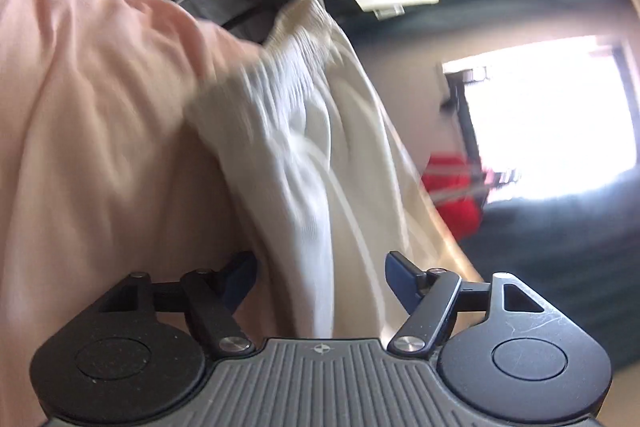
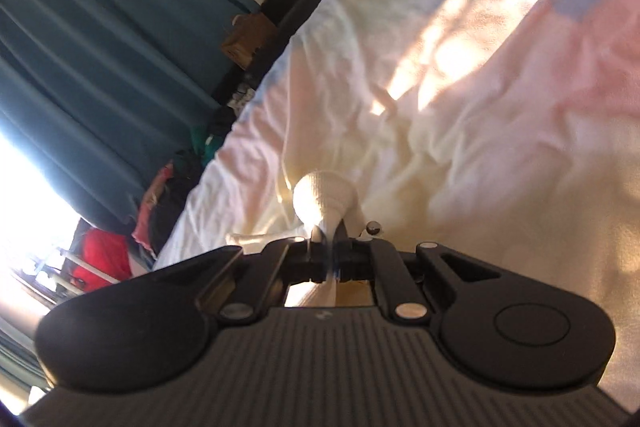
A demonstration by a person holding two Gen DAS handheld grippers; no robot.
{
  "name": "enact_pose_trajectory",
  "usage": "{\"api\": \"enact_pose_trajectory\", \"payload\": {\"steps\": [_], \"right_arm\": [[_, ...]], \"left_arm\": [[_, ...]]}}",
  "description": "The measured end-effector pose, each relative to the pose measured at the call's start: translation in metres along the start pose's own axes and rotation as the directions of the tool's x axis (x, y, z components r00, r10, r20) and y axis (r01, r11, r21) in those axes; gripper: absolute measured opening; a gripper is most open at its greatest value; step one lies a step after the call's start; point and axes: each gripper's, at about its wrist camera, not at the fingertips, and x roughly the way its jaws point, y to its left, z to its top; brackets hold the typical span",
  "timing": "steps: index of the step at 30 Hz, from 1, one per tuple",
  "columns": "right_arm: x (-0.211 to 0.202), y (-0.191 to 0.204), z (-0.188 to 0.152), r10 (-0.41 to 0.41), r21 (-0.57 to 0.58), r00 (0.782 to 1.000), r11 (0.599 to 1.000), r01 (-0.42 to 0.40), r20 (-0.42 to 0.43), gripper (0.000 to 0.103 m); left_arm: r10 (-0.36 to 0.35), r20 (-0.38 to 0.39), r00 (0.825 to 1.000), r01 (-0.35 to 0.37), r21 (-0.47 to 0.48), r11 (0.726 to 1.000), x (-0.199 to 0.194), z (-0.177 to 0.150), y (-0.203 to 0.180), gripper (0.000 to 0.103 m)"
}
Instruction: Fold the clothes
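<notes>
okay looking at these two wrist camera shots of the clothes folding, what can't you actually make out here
- Left wrist view: the white garment is motion-blurred; what kind it is cannot be told.
- Left wrist view: whether the left tongs touch the cloth; their fingertips sit half behind it.
- Right wrist view: the right tongs pinch a cloth bunch; the gripped edge is hidden.
- Both views: window glare washes out the red item.

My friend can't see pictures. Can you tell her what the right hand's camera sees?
The right gripper is shut tight on a bunched bit of cream-white cloth. The rest of that garment lies crumpled on a pale pink bedsheet with patches of sunlight. To the left hang teal curtains beside a bright window.
</notes>
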Motion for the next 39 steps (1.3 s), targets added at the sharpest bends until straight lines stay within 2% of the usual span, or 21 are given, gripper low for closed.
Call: {"api": "enact_pose_trajectory", "payload": {"steps": [2,3,4,9,11,13,14,16,19,21,23,26,28,29,31,32,33,34,36,37,39], "right_arm": [[0.004,0.0,-0.004,-0.017,-0.017,1.0,1.0,0.017,-0.002,0.006],[0.006,-0.002,-0.004,-0.022,-0.013,1.0,1.0,0.022,-0.006,0.006],[0.007,-0.003,-0.004,-0.025,-0.005,1.0,1.0,0.025,-0.01,0.006],[0.007,-0.008,-0.005,-0.04,0.028,0.999,0.999,0.04,-0.029,0.006],[0.004,-0.006,-0.003,-0.058,0.026,0.998,0.998,0.059,-0.039,0.006],[0.0,0.002,-0.005,-0.122,-0.049,0.991,0.992,0.119,-0.05,0.006],[-0.003,0.005,-0.008,-0.141,-0.067,0.989,0.988,0.137,-0.052,0.006],[-0.013,0.009,-0.011,-0.162,-0.073,0.986,0.985,0.159,-0.045,0.006],[-0.041,0.02,-0.013,-0.177,-0.104,0.984,0.979,0.178,0.018,0.006],[-0.057,0.022,-0.014,-0.204,-0.143,0.978,0.968,0.208,0.038,0.006],[-0.065,0.017,-0.016,-0.254,-0.166,0.967,0.953,0.253,0.013,0.006],[-0.068,0.0,-0.018,-0.333,-0.123,0.941,0.938,0.325,-0.057,0.014],[-0.068,-0.005,-0.018,-0.345,-0.098,0.933,0.937,0.336,-0.1,0.018],[-0.072,-0.002,-0.017,-0.336,-0.107,0.938,0.939,0.326,-0.088,0.02],[-0.081,0.004,-0.015,-0.317,-0.127,0.946,0.943,0.307,-0.064,0.046],[-0.086,0.009,-0.014,-0.289,-0.141,0.957,0.949,0.283,-0.03,0.077],[-0.091,0.014,-0.013,-0.261,-0.157,0.965,0.953,0.258,0.003,0.096],[-0.097,0.019,-0.012,-0.231,-0.173,0.972,0.957,0.233,0.035,0.094],[-0.101,0.034,-0.009,-0.16,-0.224,0.984,0.959,0.174,0.077,0.094],[-0.1,0.042,-0.012,-0.124,-0.266,0.988,0.953,0.144,0.089,0.094],[-0.091,0.06,-0.019,-0.038,-0.385,0.998,0.921,0.056,0.055,0.094]], "left_arm": [[-0.014,0.013,1.0,0.013,0.021,1.0,-0.004,0.01,-0.001,0.042],[-0.021,0.02,1.0,0.02,0.032,0.999,-0.007,0.014,-0.001,0.013],[-0.028,0.026,0.999,0.027,0.042,0.999,-0.009,0.019,-0.002,0.009],[-0.049,0.079,0.996,0.042,0.09,0.995,-0.048,0.05,-0.023,0.008],[-0.01,0.071,0.997,0.007,0.039,0.999,-0.069,0.081,-0.03,0.008],[0.029,0.029,0.999,-0.028,-0.03,0.999,-0.09,0.113,-0.029,0.008],[0.056,0.009,0.998,-0.055,-0.026,0.998,-0.095,0.122,-0.028,0.008],[0.114,-0.016,0.993,-0.114,0.024,0.993,-0.103,0.133,-0.026,0.008],[0.206,-0.028,0.978,-0.201,0.135,0.97,-0.119,0.131,-0.012,0.008],[0.258,-0.023,0.966,-0.247,0.222,0.943,-0.122,0.122,-0.005,0.009],[0.292,0.002,0.956,-0.279,0.307,0.91,-0.123,0.109,0.001,0.011],[0.335,0.051,0.941,-0.326,0.405,0.854,-0.122,0.09,-0.003,0.018],[0.361,0.069,0.93,-0.351,0.458,0.817,-0.122,0.076,-0.012,0.027],[0.365,0.072,0.928,-0.352,0.481,0.803,-0.123,0.07,-0.017,0.029],[0.362,0.071,0.929,-0.343,0.531,0.775,-0.127,0.057,-0.026,0.048],[0.358,0.071,0.931,-0.334,0.562,0.757,-0.128,0.05,-0.031,0.055],[0.361,0.072,0.93,-0.33,0.597,0.731,-0.129,0.042,-0.037,0.069],[0.368,0.075,0.927,-0.33,0.632,0.701,-0.13,0.034,-0.042,0.075],[0.389,0.105,0.915,-0.348,0.692,0.632,-0.134,0.018,-0.053,0.077],[0.391,0.12,0.912,-0.354,0.71,0.608,-0.136,0.011,-0.057,0.08],[0.385,0.147,0.911,-0.359,0.742,0.567,-0.14,-0.002,-0.066,0.08]]}}
